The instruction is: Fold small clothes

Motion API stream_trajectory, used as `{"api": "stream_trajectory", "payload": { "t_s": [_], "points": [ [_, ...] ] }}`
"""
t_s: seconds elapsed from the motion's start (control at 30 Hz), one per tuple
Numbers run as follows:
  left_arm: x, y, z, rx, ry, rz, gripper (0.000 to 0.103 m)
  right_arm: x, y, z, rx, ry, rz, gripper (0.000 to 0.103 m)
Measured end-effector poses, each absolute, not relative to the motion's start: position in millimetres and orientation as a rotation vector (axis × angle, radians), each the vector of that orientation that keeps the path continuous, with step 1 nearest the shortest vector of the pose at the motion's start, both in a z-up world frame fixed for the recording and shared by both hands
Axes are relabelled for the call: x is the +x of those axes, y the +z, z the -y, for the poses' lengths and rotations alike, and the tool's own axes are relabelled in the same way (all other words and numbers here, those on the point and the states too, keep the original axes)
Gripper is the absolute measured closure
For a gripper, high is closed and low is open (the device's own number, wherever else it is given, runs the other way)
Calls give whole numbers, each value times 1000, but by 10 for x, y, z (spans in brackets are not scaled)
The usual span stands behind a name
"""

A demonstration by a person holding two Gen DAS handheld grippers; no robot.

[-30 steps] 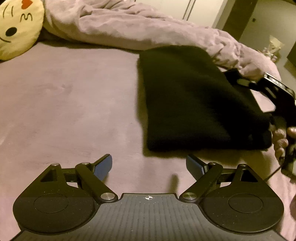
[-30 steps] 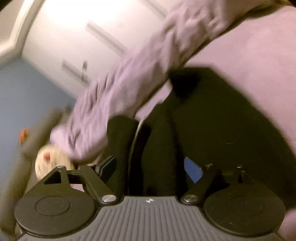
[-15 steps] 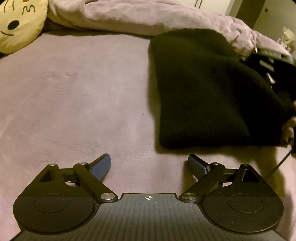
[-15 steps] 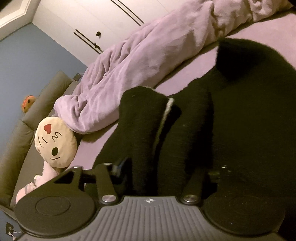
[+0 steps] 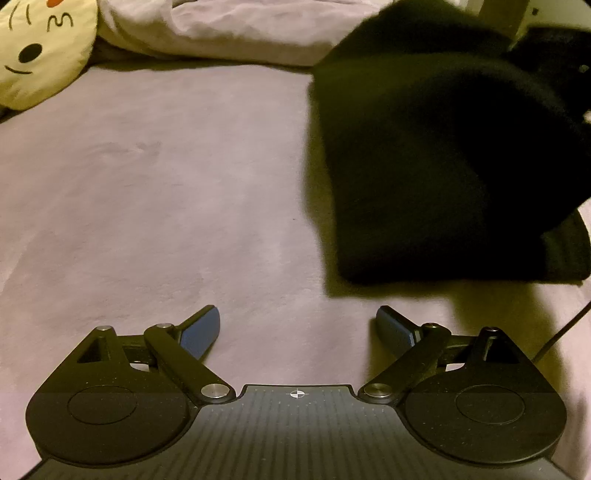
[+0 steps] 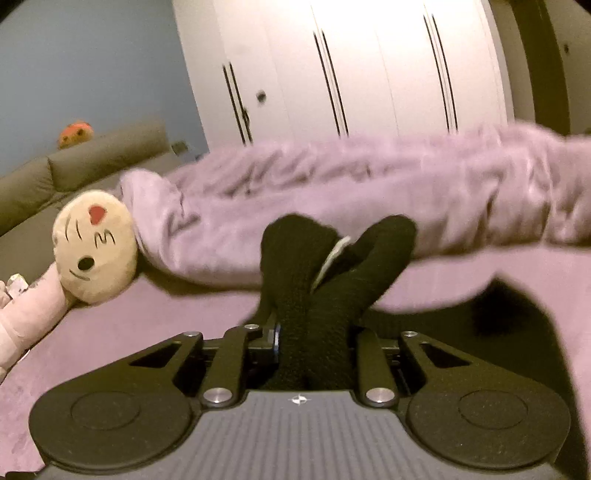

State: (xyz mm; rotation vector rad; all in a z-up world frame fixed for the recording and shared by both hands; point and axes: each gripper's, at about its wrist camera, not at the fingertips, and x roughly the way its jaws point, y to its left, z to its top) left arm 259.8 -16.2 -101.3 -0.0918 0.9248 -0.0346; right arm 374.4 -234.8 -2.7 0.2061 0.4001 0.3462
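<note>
A mauve bed (image 5: 147,192) fills the left wrist view; a rumpled blanket (image 5: 229,29) of the same colour runs along its far edge from 11 to 1 o'clock, and a cream face cushion (image 5: 37,51) sits at 10 o'clock; in the right wrist view white wardrobe doors (image 6: 369,66) stand at 12 o'clock behind the blanket, a blue wall (image 6: 92,62) at 10 o'clock, a grey sofa (image 6: 92,158) below it.

The left gripper (image 5: 297,328) hovers over bare bed, jaws wide apart with nothing between them; the garment (image 5: 424,166) lies at 1 to 2 o'clock from it, near but not touching. The right gripper (image 6: 314,343) has just been closing and now pinches a bunched fold of the garment, which rises out of its jaws toward 12 o'clock.

The garment is black, thick and knitted-looking; a pale strip shows between the two raised lobes; its right side in the left view is lifted and blurred, the near edge flat on the bed.
</note>
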Motion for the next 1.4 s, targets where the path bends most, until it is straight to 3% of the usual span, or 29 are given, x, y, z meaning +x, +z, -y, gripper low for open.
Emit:
{"api": "stream_trajectory", "payload": {
  "t_s": [0.17,0.43,0.5,0.57,0.67,0.83,0.93,1.13,1.23,1.4],
  "points": [
    [2587,-1003,143,-97,-24,-927,8,3673,102,2620,182,263,-338,87],
    [2564,-861,69,-128,-26,-869,8,3808,-383,3269,158,84,-408,85],
    [2593,-838,64,-134,-27,-868,8,3924,-649,3382,131,39,-479,79],
    [2603,-834,80,-131,-27,-870,8,3939,-807,3459,120,3,-544,56],
    [2603,-814,108,-114,-41,-865,8,3694,-745,3679,227,-25,-485,43],
    [2685,-692,189,-122,-64,-834,8,3214,-542,3862,335,2,-403,44],
    [2766,-612,318,-133,-83,-815,8,3091,-448,3690,346,167,-385,51],
    [2896,-530,553,-92,-76,-792,8,3442,-884,3334,213,286,-587,67],
    [2910,-472,578,-79,-78,-784,8,3459,-1126,3391,164,285,-569,67],
    [2973,-282,736,-43,-92,-701,7,3308,-988,3334,120,264,-554,67]
  ]
}}
